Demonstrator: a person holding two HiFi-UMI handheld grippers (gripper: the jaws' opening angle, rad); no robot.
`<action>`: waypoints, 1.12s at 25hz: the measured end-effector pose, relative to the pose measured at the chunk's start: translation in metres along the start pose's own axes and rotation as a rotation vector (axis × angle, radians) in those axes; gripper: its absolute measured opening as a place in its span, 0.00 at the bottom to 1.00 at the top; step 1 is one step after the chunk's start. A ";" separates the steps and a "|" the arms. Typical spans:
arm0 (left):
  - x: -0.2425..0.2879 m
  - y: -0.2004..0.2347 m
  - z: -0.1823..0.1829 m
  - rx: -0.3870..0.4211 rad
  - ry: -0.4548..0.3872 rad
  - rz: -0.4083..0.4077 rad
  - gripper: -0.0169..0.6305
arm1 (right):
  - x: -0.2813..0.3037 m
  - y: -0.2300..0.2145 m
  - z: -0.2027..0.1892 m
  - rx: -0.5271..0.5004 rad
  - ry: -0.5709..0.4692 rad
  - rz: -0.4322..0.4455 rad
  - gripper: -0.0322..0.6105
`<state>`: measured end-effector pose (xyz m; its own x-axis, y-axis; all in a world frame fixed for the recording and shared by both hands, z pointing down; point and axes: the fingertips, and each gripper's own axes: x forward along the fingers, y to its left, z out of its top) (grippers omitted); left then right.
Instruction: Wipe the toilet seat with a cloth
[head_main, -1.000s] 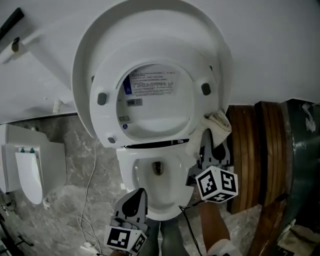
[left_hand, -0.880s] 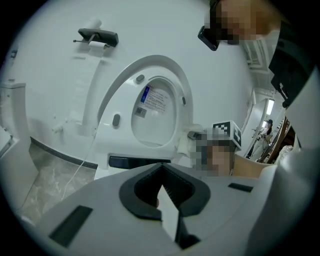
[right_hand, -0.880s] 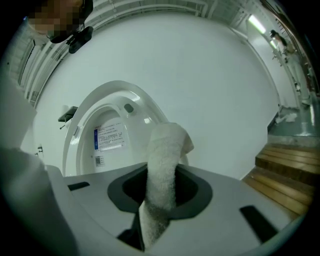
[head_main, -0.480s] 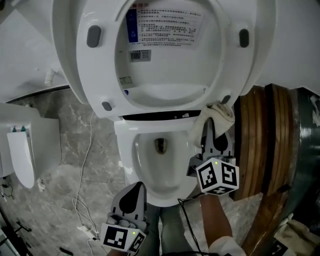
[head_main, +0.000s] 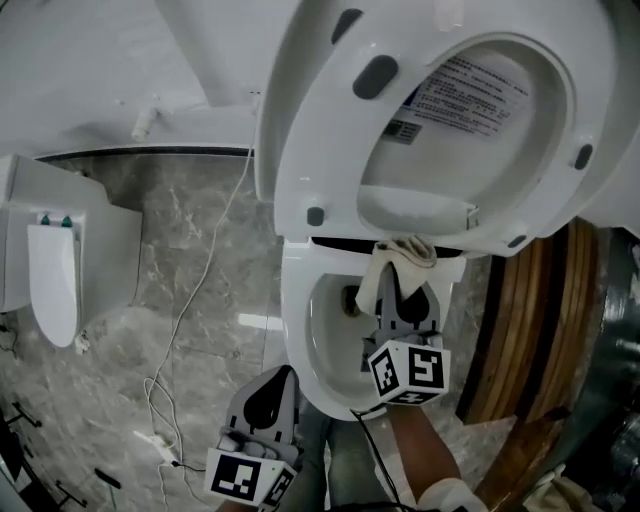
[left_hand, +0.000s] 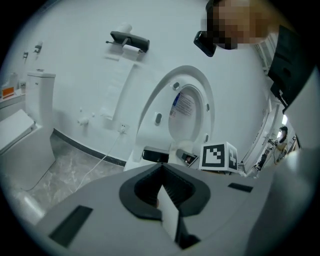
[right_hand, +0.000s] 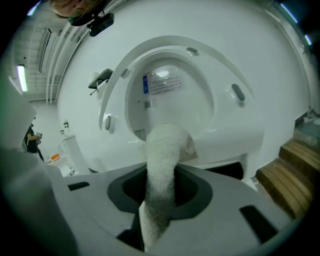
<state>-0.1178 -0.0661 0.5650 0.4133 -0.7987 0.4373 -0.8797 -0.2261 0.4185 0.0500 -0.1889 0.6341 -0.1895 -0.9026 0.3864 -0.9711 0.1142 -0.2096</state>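
The white toilet's seat (head_main: 338, 140) and lid stand raised, the seat's underside with its grey bumpers and printed label facing me. A cream cloth (head_main: 398, 256) is bunched at the back of the bowl rim (head_main: 298, 330), just under the seat's lower edge. My right gripper (head_main: 403, 285) is shut on it, and the cloth (right_hand: 164, 160) sticks up out of the jaws in front of the seat (right_hand: 172, 55) in the right gripper view. My left gripper (head_main: 268, 388) hangs low by the bowl's front left, shut with nothing in it. The left gripper view shows the raised seat (left_hand: 186, 107) ahead.
A second white fixture (head_main: 55, 270) stands on the marble floor at the left, and a white cable (head_main: 190, 310) trails across the floor. Brown wooden slats (head_main: 520, 320) rise close to the toilet's right. A paper holder (left_hand: 129, 41) is on the wall.
The right gripper has carried the cloth down and left, from beside the seat's right edge to the back of the bowl under the seat. The left gripper has stayed low near the bowl's front.
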 end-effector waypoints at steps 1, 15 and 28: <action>-0.002 0.006 0.004 -0.007 -0.008 0.010 0.04 | 0.003 0.016 0.000 -0.016 0.005 0.026 0.19; -0.040 0.036 0.092 -0.041 -0.129 0.064 0.04 | 0.012 0.142 0.054 -0.036 0.095 0.168 0.19; -0.040 0.009 0.187 0.012 -0.202 -0.004 0.04 | 0.023 0.134 0.178 -0.004 0.052 0.113 0.19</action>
<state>-0.1863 -0.1402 0.4025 0.3621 -0.8932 0.2665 -0.8812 -0.2349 0.4102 -0.0583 -0.2683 0.4548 -0.3046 -0.8614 0.4064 -0.9438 0.2152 -0.2510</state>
